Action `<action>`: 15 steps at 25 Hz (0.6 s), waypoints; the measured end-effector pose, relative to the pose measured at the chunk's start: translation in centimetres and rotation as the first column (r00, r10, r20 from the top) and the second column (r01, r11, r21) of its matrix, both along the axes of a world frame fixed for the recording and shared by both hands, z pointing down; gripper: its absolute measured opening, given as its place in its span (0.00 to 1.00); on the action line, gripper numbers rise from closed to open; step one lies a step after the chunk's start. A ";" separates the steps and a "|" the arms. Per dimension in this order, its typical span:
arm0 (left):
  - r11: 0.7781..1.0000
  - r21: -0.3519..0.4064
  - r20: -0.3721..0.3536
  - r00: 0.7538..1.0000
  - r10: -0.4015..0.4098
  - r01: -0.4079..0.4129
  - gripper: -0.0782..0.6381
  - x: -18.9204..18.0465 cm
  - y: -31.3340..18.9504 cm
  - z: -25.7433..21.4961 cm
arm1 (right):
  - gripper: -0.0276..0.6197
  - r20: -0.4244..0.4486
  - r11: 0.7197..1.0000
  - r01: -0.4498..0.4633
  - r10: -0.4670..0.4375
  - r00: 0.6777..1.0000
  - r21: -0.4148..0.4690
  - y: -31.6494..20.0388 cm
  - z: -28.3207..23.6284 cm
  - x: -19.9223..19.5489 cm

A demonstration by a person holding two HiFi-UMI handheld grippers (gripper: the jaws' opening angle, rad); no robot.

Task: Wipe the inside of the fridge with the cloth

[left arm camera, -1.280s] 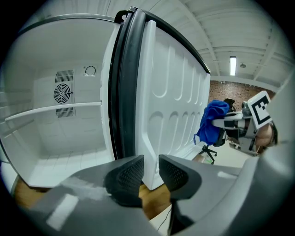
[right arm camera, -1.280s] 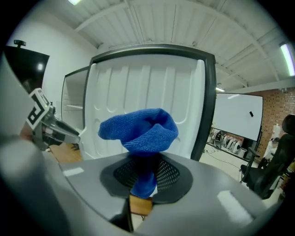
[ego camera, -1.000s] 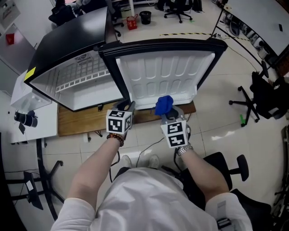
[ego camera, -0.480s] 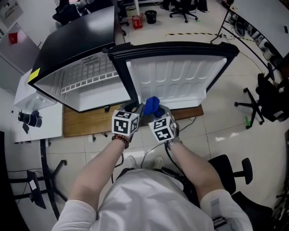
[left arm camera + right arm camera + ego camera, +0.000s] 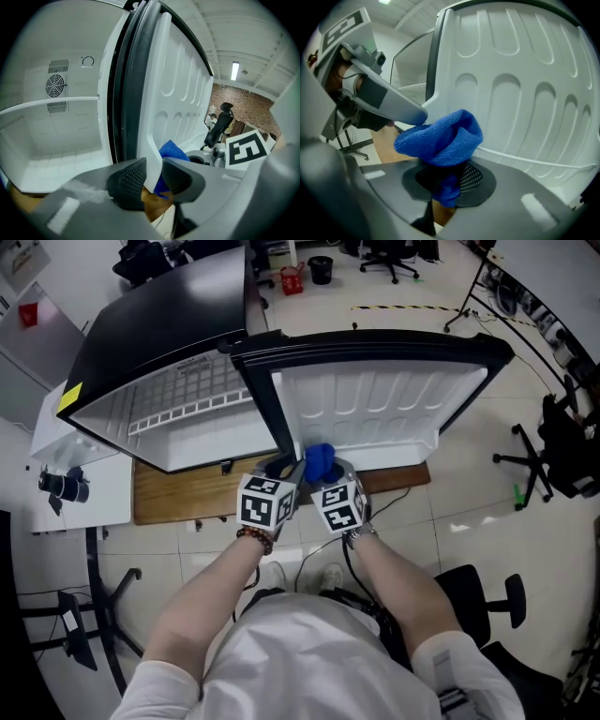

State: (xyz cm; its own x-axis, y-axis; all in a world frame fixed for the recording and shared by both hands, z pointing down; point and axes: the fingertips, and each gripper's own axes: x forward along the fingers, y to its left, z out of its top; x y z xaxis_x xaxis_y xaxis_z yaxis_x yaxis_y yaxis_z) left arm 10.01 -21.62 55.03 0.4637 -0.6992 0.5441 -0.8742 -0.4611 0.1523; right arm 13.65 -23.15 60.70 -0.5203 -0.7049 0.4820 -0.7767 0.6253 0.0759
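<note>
One cloth (image 5: 440, 136) in right gripper (image 5: 449, 182)

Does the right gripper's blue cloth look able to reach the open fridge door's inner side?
Probably yes: the door stands open, its white inner side faces the right gripper, and the blue cloth is just before it, nothing between. The left gripper clamps the door's edge.

Cloth (image 5: 440, 138) end hidden between fingers (image 5: 477, 179)

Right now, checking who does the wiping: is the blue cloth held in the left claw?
No, the blue cloth is pinched in the right claw, while the left claw clasps the fridge door by its edge.
</note>
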 end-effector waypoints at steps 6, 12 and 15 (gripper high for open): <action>1.000 0.012 0.011 1.000 -0.021 0.021 0.26 0.0 -0.1 -0.1 | 0.14 0.003 0.999 -0.032 0.032 0.999 0.001 -0.4 -0.1 2.0; 0.999 0.015 0.019 0.999 -0.044 0.043 0.26 0.0 0.0 -0.1 | 0.14 -0.008 0.996 -0.084 0.084 0.996 0.006 -1.0 -0.1 5.7; 0.998 0.015 0.014 0.998 -0.057 0.057 0.26 -0.1 0.1 0.0 | 0.14 -0.019 0.993 -0.114 0.114 0.993 0.009 -1.2 0.0 7.7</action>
